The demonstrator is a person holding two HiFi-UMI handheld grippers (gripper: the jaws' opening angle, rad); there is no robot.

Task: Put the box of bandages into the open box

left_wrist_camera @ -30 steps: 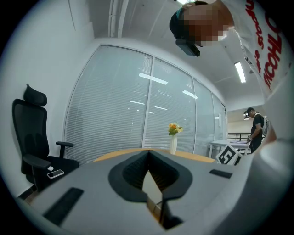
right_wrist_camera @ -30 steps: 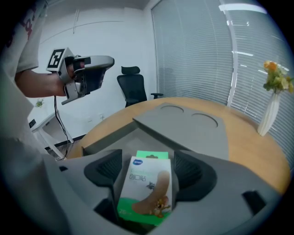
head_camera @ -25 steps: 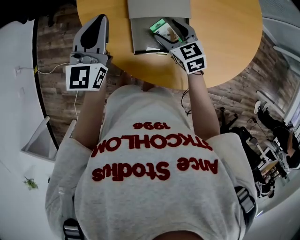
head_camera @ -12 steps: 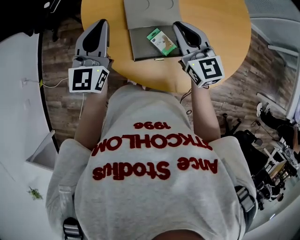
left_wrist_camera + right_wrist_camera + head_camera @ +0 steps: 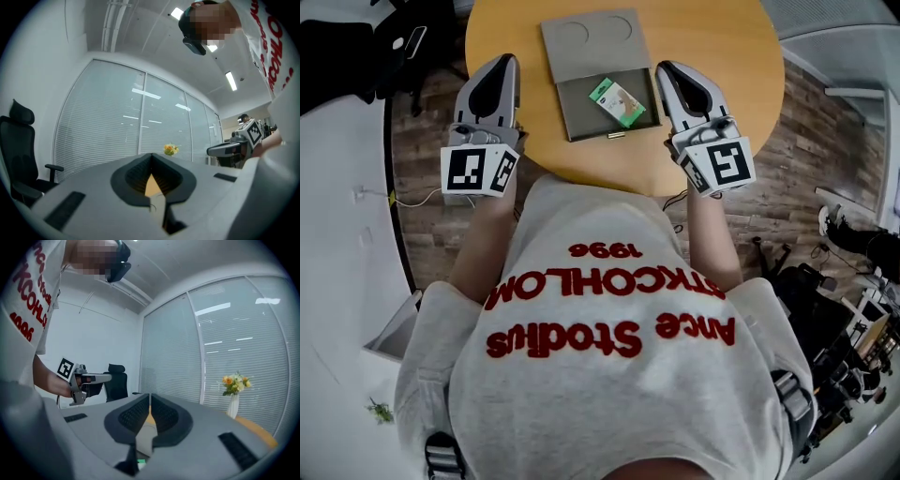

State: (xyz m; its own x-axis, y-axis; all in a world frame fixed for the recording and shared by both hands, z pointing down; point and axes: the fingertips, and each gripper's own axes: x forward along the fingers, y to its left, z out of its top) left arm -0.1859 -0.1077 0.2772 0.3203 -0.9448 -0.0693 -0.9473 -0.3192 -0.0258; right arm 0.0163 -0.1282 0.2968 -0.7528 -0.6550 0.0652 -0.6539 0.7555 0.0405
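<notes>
Since a second ago both tongs have lifted back off the table [image 5: 722, 56], and my right one left the bandage box behind. Left tongs [image 5: 502, 64] are clenched with nothing in them. The one bandage box [image 5: 616, 101] lies flat in the tray of the one open box [image 5: 581, 114], a bit right of middle. Right tongs [image 5: 667, 69] are clenched too, and empty. That carton looks light, thin cardboard and easy to dent, so I'd pinch it gently across its long edges.

Head cam steep down on table [image 5: 722, 56]; gripper cams level, both twd blinds [image 5: 108, 122].
</notes>
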